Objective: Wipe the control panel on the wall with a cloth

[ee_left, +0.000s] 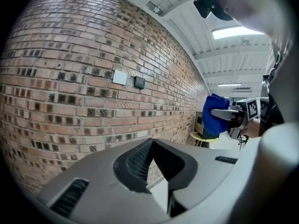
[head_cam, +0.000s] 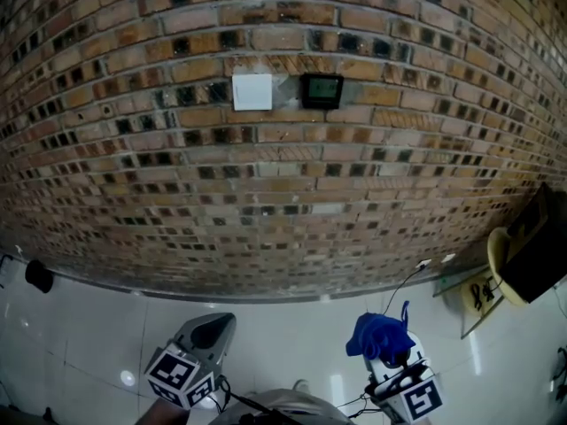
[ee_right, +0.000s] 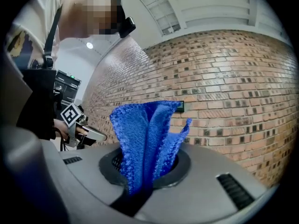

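Cloth (ee_right: 147, 139), blue and knitted-looking, is standing up in loose folds out of my right gripper (ee_right: 140, 190), whose two jaws are pressing together on its lower part, so the folds are fanning out above them. I am holding that gripper low, well below the control panel (head_cam: 321, 89) and a little to the right of it, with the cloth well apart from the panel and not touching it. Seen along the right gripper, the top edge of the cloth is covering part of the panel from sight. The panel itself is sitting as a small dark square with a dark screen on the brick wall (head_cam: 283, 193), and a white square plate (head_cam: 252, 91) is sitting just beside the panel, on its left, at the same height. My left gripper (ee_left: 153, 146) is hanging low too, below the panel and to its left, its jaws lying together at the tips with nothing between them. Both grippers are hovering over a pale glossy floor (head_cam: 292, 343) far beneath the panel.
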